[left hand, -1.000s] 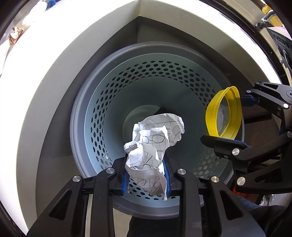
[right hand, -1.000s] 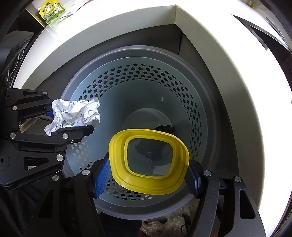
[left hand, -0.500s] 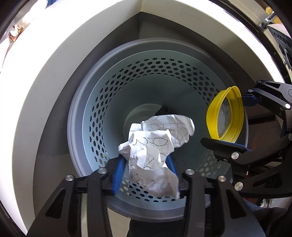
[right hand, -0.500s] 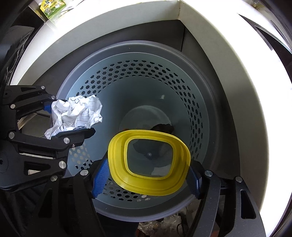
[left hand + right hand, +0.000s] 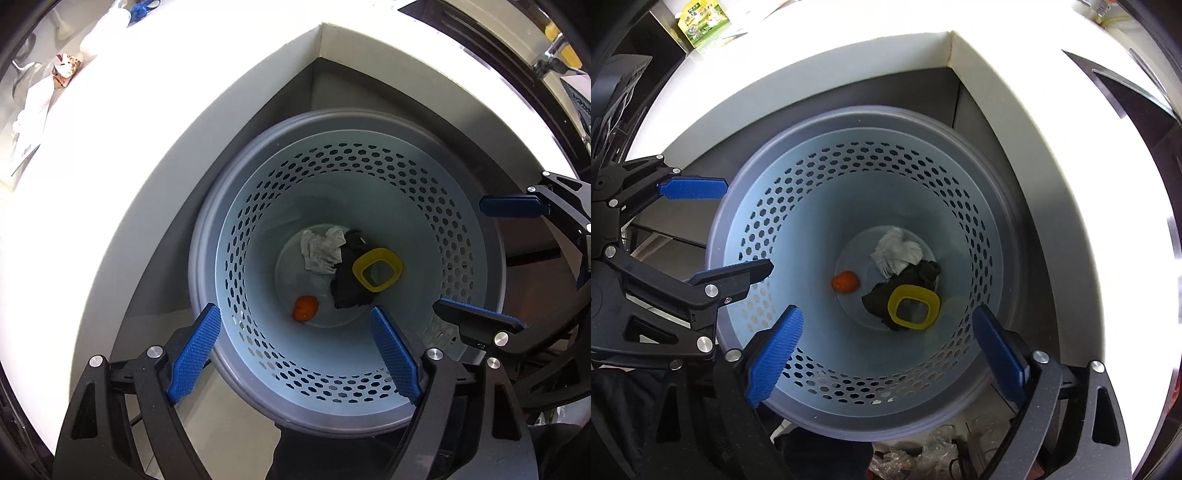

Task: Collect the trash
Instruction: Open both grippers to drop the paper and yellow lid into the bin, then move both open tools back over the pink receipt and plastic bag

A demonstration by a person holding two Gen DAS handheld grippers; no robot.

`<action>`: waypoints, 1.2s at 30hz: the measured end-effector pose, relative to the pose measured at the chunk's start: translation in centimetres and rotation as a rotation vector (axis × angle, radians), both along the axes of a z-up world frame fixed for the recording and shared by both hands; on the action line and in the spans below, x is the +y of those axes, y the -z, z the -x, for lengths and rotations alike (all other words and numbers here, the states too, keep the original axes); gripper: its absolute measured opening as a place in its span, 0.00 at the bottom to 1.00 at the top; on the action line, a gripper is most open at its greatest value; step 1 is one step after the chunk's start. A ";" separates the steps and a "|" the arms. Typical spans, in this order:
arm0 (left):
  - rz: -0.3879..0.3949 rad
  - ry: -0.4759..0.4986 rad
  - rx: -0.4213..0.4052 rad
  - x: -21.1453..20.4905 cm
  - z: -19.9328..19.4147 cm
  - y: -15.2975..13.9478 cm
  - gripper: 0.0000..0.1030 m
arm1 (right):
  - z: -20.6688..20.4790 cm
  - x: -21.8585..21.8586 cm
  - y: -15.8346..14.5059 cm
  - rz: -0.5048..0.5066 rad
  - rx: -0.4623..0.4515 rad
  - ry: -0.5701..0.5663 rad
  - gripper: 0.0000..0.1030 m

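both hand-held grippers, left (image 5: 295,354) and right (image 5: 886,354), hung wide open, empty, above the perforated grey plastic bin (image 5: 476,236); crumpled white paper (image 5: 321,249) and yellow plastic ring (image 5: 376,269) lay at frame centre on its bottom; best withdrawn straight upward, clear of the rim.

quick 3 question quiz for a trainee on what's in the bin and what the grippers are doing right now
1. True or false: the left gripper grips the crumpled paper.
2. Which item lies on the black crumpled thing at the bottom of the bin? A) orange piece B) yellow ring C) green box
3. Fill in: both the left gripper and the right gripper are ____.

Key:
1. False; the paper lies in the bin.
2. B, the yellow ring. The orange piece lies apart.
3. open
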State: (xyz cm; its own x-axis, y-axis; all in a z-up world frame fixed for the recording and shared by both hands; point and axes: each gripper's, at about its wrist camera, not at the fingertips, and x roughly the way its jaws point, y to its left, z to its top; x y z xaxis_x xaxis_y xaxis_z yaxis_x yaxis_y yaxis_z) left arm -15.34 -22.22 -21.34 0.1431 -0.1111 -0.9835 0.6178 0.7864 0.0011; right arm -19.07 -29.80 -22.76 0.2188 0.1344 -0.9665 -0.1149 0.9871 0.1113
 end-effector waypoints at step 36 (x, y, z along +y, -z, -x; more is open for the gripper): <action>0.164 -0.394 -0.269 13.8 -13.5 -12.7 0.88 | -9.3 3.4 -12.4 -0.173 -0.284 -0.002 0.92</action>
